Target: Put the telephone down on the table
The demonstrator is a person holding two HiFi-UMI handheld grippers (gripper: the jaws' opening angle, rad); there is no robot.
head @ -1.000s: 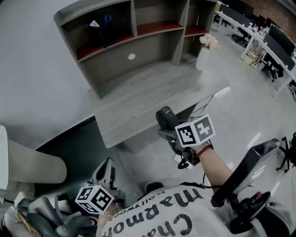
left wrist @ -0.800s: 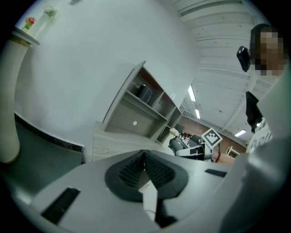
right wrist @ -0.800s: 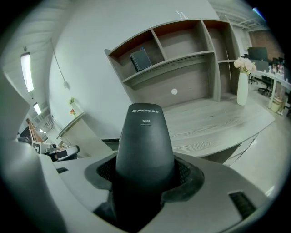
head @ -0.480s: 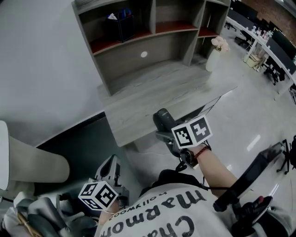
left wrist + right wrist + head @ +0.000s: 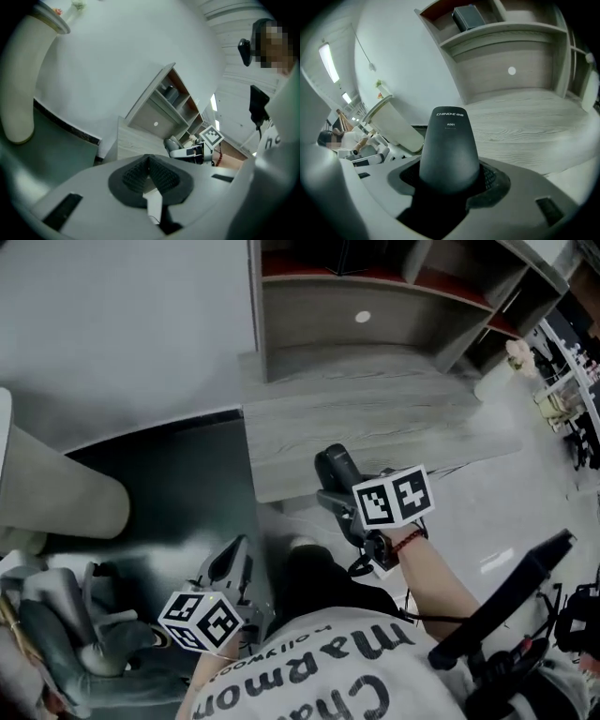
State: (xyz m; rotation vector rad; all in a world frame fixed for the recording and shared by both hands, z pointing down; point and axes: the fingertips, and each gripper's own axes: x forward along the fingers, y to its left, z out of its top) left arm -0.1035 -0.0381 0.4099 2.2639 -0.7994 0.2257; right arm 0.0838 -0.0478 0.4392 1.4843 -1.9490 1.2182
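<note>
Your left gripper (image 5: pixel 149 174): jaws together, empty, low by your side. Your right gripper (image 5: pixel 450 183): clamped on phone (image 5: pixel 450 145), phone's long axis along jaws, tip forward-down. Table (image 5: pixel 525 126): just ahead, below tip; right hand nearer.

- an office: a grey wood-grain counter (image 5: pixel 375 432) carries a shelf hutch (image 5: pixel 403 282) with a round cable hole (image 5: pixel 363 317) in its back panel.
- a black office chair (image 5: pixel 511 592) stands on a glossy pale floor (image 5: pixel 497 512).
- more desks (image 5: pixel 567 381) line the far right.
</note>
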